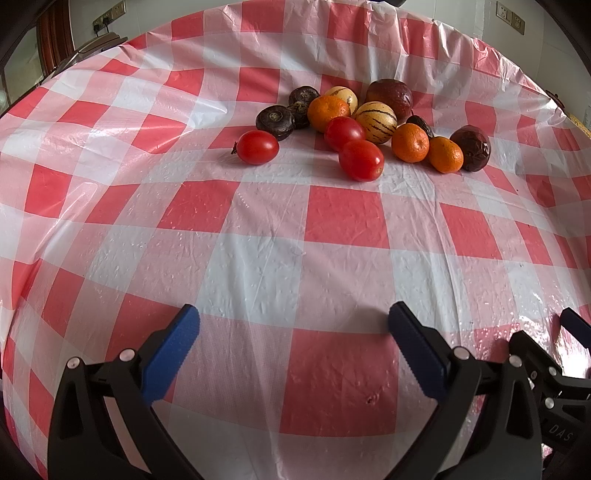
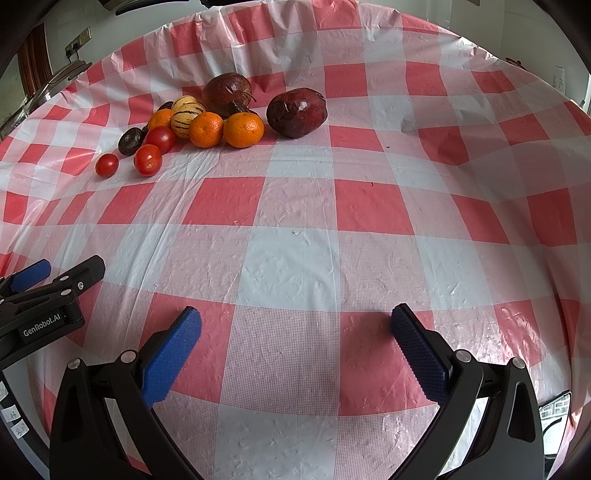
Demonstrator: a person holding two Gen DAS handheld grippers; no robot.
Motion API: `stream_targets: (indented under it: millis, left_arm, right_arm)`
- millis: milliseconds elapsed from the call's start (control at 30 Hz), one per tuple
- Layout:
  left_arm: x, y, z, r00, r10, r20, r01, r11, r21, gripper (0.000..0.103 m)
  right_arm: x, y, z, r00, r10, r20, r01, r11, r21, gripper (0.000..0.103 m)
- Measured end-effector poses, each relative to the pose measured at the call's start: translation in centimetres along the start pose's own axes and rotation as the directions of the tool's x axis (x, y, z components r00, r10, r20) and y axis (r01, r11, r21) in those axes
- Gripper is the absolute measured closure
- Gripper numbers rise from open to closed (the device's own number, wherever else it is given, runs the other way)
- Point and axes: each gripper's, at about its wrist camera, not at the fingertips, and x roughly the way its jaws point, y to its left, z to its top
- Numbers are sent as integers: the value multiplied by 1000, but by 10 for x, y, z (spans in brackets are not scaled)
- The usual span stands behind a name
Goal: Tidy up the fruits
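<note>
A pile of fruit lies far ahead on the red-and-white checked tablecloth point(image 1: 295, 229). In the left wrist view I see three red tomatoes point(image 1: 361, 160), three oranges point(image 1: 410, 142), two striped yellow melons point(image 1: 376, 121), dark round water chestnuts point(image 1: 275, 122) and two dark red passion fruits point(image 1: 471, 148). My left gripper point(image 1: 293, 319) is open and empty, low near the table's front. My right gripper point(image 2: 295, 320) is open and empty; the same pile shows at its upper left, with oranges point(image 2: 243, 129) and a dark red fruit point(image 2: 297, 112).
The right gripper's fingers point(image 1: 574, 326) show at the left view's right edge. The left gripper's body point(image 2: 40, 295) shows at the right view's left edge. Wall sockets point(image 1: 109, 16) and a dark object point(image 1: 92, 46) lie beyond the table's far left edge.
</note>
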Motion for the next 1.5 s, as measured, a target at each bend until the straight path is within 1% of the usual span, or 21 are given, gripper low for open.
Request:
stream_targets:
  millis: [633, 767, 933, 1033, 1100, 1133, 1167, 1200, 1267, 1367, 1433, 1500]
  left_arm:
    - [0, 0, 0, 1000, 0, 0, 0, 1000, 2, 1]
    - [0, 0, 0, 1000, -11, -7, 11, 1000, 15, 1]
    - [4, 0, 4, 1000, -22, -16, 22, 999, 31, 1]
    - [3, 2, 3, 1000, -22, -16, 23, 999, 30, 1]
    - [3, 2, 3, 1000, -26, -17, 27, 999, 33, 1]
    - [3, 2, 3, 999, -27, -18, 27, 999, 37, 1]
    - [4, 1, 5, 999, -29, -18, 30, 999, 40, 1]
    - [5, 1, 5, 999, -31, -19, 32, 999, 43, 1]
    - [4, 0, 4, 999, -35, -20, 36, 998, 47, 1]
    - [0, 1, 1, 999, -42, -22, 43, 998, 53, 1]
    - [0, 2, 0, 999, -48, -23, 49, 997, 52, 1]
    - [-1, 4, 0, 998, -58, -21, 59, 997, 49, 1]
  right_arm:
    - [0, 0, 0, 1000, 0, 0, 0, 1000, 0, 4]
    - [-1, 1, 0, 1000, -3, -1, 3, 1000, -1, 4]
    - [0, 1, 2, 1000, 4, -29, -4, 1000, -3, 4]
    - [5, 1, 12, 999, 7, -47, -7, 1000, 8, 4]
    - [8, -2, 22, 997, 53, -49, -51, 997, 50, 4]
    - [11, -4, 31, 995, 89, -44, -86, 994, 69, 4]
    - [13, -8, 41, 994, 102, -30, -99, 991, 90, 4]
    - [14, -11, 51, 995, 97, -11, -95, 989, 115, 4]
    - [15, -21, 79, 991, 114, 73, -124, 978, 165, 4]
    - [31, -28, 116, 986, 100, 137, -124, 975, 182, 4]
    - [53, -36, 138, 987, 95, 132, -120, 973, 197, 6]
    - [72, -47, 149, 987, 107, 118, -134, 959, 249, 13]
